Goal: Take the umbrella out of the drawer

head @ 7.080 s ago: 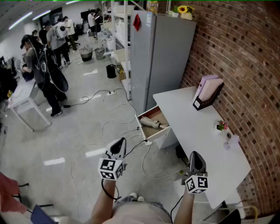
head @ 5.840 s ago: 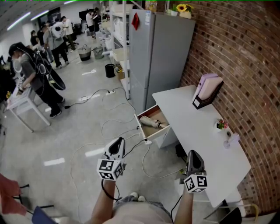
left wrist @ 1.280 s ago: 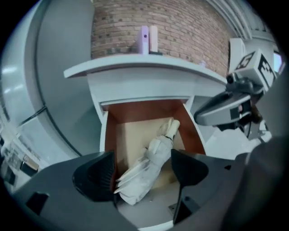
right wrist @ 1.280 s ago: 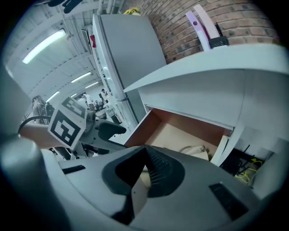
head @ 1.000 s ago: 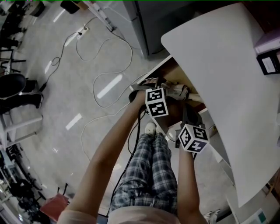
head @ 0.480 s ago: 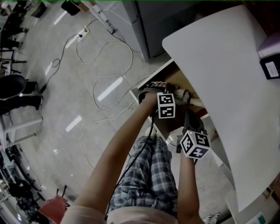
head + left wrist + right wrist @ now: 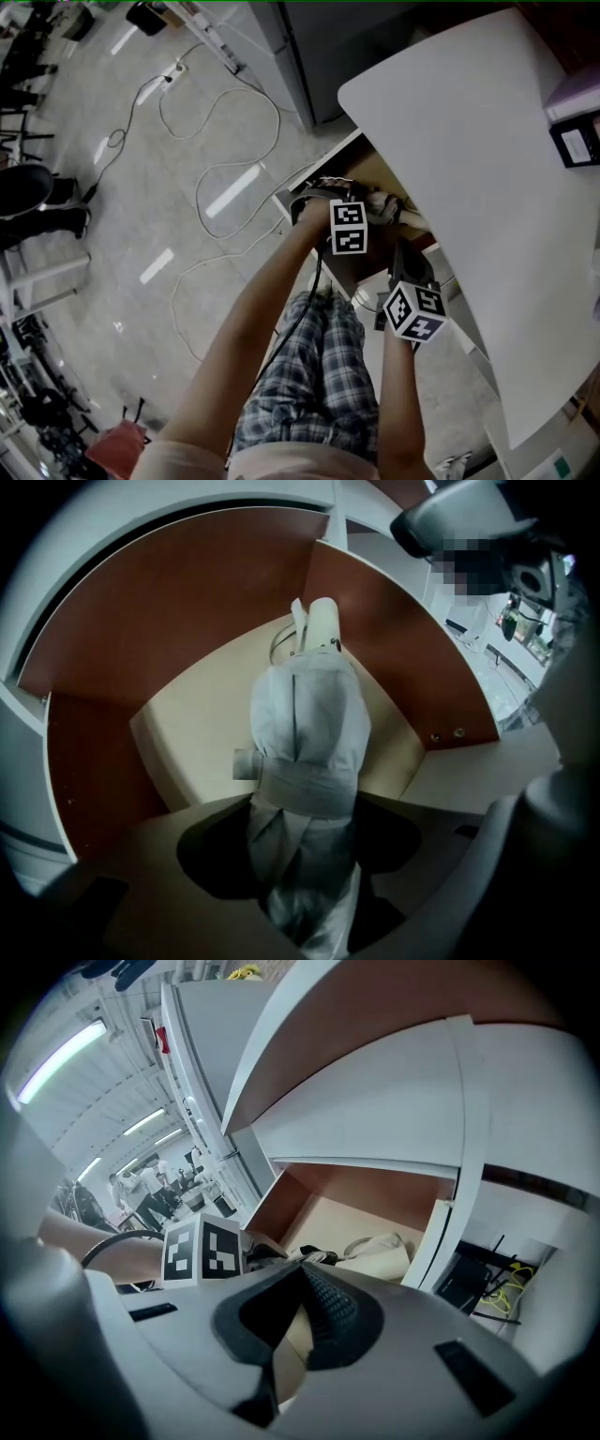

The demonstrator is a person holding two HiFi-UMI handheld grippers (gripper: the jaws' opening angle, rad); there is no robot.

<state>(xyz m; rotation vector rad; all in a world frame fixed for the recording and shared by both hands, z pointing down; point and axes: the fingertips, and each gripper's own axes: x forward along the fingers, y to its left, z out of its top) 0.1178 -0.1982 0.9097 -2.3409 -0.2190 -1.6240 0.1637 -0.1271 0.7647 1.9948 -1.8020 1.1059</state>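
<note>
A folded beige umbrella (image 7: 309, 733) with a strap around it lies on the floor of the open wooden drawer (image 7: 169, 621). My left gripper (image 7: 305, 836) points steeply down into the drawer. Its jaws are closing, with the umbrella between them and both pads against its sides. In the head view the left gripper's marker cube (image 7: 348, 228) hangs over the drawer (image 7: 292, 194), next to the umbrella (image 7: 384, 204). My right gripper (image 7: 401, 251) hovers at the drawer's front, shut and holding nothing. Past its tips (image 7: 298, 1274) the right gripper view shows the umbrella (image 7: 380, 1252).
The white table (image 7: 469, 141) overhangs the drawer on the right and carries a file holder (image 7: 574, 131) at its far edge. Cables (image 7: 216, 103) loop over the grey floor to the left. A fridge (image 7: 202, 1101) stands beyond the drawer.
Several seconds back the person stood away from the desk. Over the last second the left gripper sank into the drawer and its jaws came in around the umbrella. The right gripper barely moved.
</note>
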